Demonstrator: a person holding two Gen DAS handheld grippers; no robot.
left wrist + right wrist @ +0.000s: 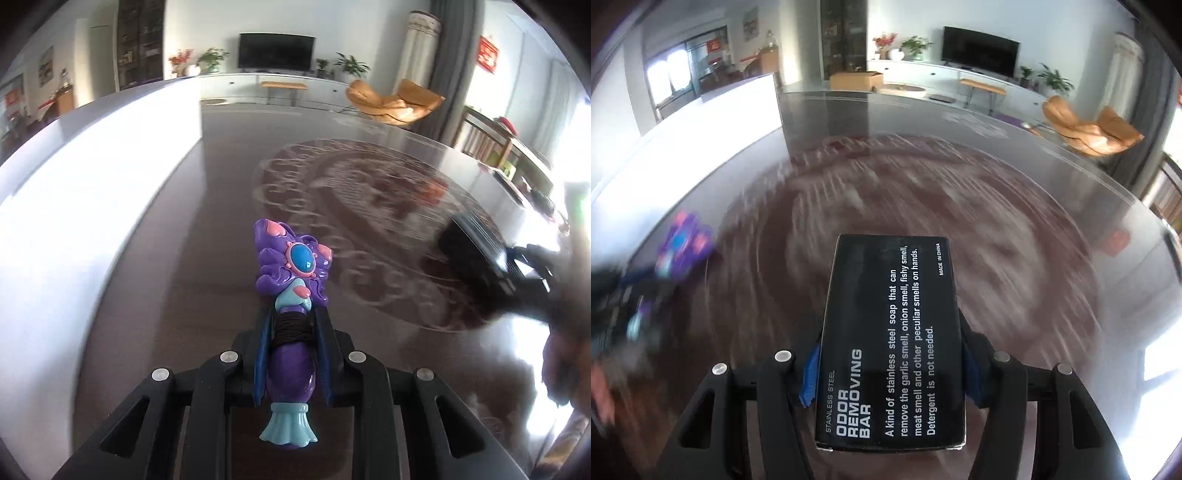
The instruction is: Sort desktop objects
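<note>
A purple toy wand (pixel 291 295) with a blue gem, pink petals and a light-blue flared end is clamped by its handle in my left gripper (pixel 291 328), which is shut on it above the glass table (pixel 221 206). My right gripper (pixel 890 354) is shut on a black box (pixel 890 332) printed "ODOR REMOVING BAR"; its blue pads press both long sides. In the left wrist view the black box (pixel 476 254) shows blurred at the right. In the right wrist view the wand (pixel 683 251) appears blurred at the left.
A dark glass tabletop lies over a patterned red rug (pixel 369 221). A white panel (pixel 92 184) runs along the table's left side. Beyond the table stand a TV (pixel 277 51), a white cabinet, plants and an orange chair (pixel 391 101). A hand (pixel 565 354) shows at the right edge.
</note>
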